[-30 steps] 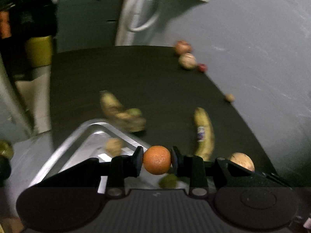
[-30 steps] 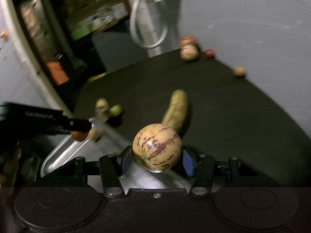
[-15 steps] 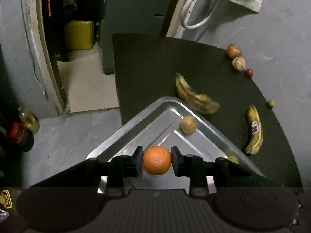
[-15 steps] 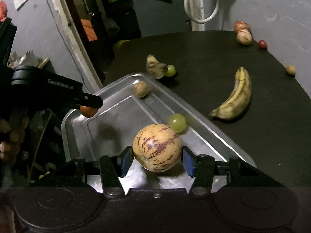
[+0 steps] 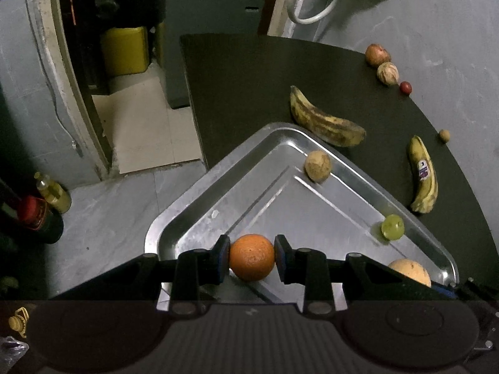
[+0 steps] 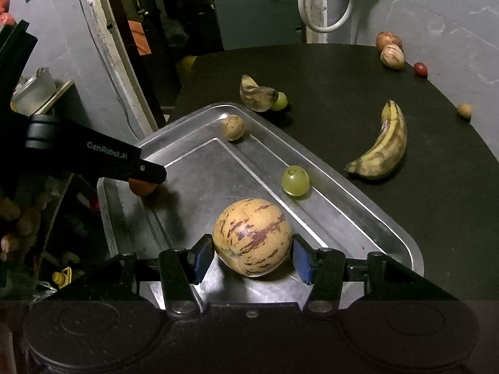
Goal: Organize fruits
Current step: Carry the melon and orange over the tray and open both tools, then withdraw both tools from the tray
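We hold the small round orange (image 5: pixel 252 257) clamped in the left claw (image 5: pixel 252 258) and the striped tan melon (image 6: pixel 252 237) clamped in the right claw (image 6: pixel 253 251). Both hang low over the shiny metal tray (image 6: pixel 358 218) at the bottom of each frame (where a green grape already lies), ready for setting down.

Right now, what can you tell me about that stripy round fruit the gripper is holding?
The striped fruit is roundish, pale yellow-tan with broken purple streaks and a smooth skin. The right gripper clamps it on both sides with blue pads, over the near part of the metal tray. Whether its underside touches the tray cannot be told. A green grape lies apart from it, further along the tray.
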The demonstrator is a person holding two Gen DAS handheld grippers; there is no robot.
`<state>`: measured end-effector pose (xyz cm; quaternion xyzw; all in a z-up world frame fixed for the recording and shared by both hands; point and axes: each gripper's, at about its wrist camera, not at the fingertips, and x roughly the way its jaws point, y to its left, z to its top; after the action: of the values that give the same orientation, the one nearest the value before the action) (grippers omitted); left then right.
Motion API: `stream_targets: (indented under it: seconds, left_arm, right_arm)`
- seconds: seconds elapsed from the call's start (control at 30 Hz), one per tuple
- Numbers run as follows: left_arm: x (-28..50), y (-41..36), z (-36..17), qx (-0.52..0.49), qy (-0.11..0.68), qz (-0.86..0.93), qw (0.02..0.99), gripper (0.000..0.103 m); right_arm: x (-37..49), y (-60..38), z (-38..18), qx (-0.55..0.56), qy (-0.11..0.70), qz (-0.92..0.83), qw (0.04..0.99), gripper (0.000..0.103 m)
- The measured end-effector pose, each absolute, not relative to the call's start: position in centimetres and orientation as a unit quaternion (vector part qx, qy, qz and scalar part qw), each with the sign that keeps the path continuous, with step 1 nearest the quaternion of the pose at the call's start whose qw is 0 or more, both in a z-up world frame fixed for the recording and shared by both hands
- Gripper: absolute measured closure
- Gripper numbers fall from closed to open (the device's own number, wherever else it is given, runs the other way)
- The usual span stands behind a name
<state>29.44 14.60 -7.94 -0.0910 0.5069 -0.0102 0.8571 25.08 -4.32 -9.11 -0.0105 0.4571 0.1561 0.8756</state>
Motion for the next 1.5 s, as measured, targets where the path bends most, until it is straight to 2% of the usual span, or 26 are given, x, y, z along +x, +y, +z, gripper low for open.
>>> stream_targets:
  seconds: [0.27,0.4,0.47,0.6,0.67,0.77,0.83,0.9,1.2,1.5]
  left_arm:
    - [29.3,14.6,-7.9,-0.088,0.507,-0.015,0.857,0.068]
    - [29.2,14.7,-8.0,-0.088,0.510,-0.014,0.856,0.061]
    - [29.1,14.8,-7.9,-0.088,0.509,-0.015,0.856,0.055]
    - [28.8,14.9,-7.4,-0.096,0.503,-0.019,0.859,0.037]
    - [28.5,14.9,-7.0,-0.099,0.498,-0.024,0.861,0.031]
    - [28.1,14.8,-6.4,-0.109,0.488,-0.033,0.865,0.021]
    - [27.8,14.8,-6.1,-0.115,0.484,-0.035,0.867,0.009]
    - [27.4,14.8,-5.8,-0.118,0.484,-0.032,0.867,0.004]
    - [23.7,14.2,-4.3,-0.094,0.487,-0.019,0.868,0.001]
    - [17.9,10.2,-3.5,-0.070,0.520,-0.027,0.851,0.001]
  right_arm:
    - [24.7,-4.1,-9.0,-0.014,0.457,0.146,0.877,0.047]
    - [24.4,-4.2,-8.9,-0.016,0.456,0.141,0.879,0.043]
    - [24.3,-4.2,-8.8,-0.017,0.454,0.139,0.880,0.040]
    - [23.7,-4.3,-8.4,-0.021,0.450,0.136,0.882,0.032]
    - [23.2,-4.5,-8.0,-0.026,0.445,0.134,0.885,0.021]
    - [22.2,-5.0,-7.1,-0.029,0.437,0.132,0.890,0.010]
    - [21.7,-5.4,-6.5,-0.025,0.432,0.131,0.892,0.004]
    - [21.4,-5.8,-5.9,-0.024,0.427,0.132,0.895,0.002]
    - [20.3,-7.2,-4.5,-0.023,0.428,0.138,0.893,0.001]
    - [15.3,-12.0,-2.7,-0.010,0.432,0.114,0.894,0.001]
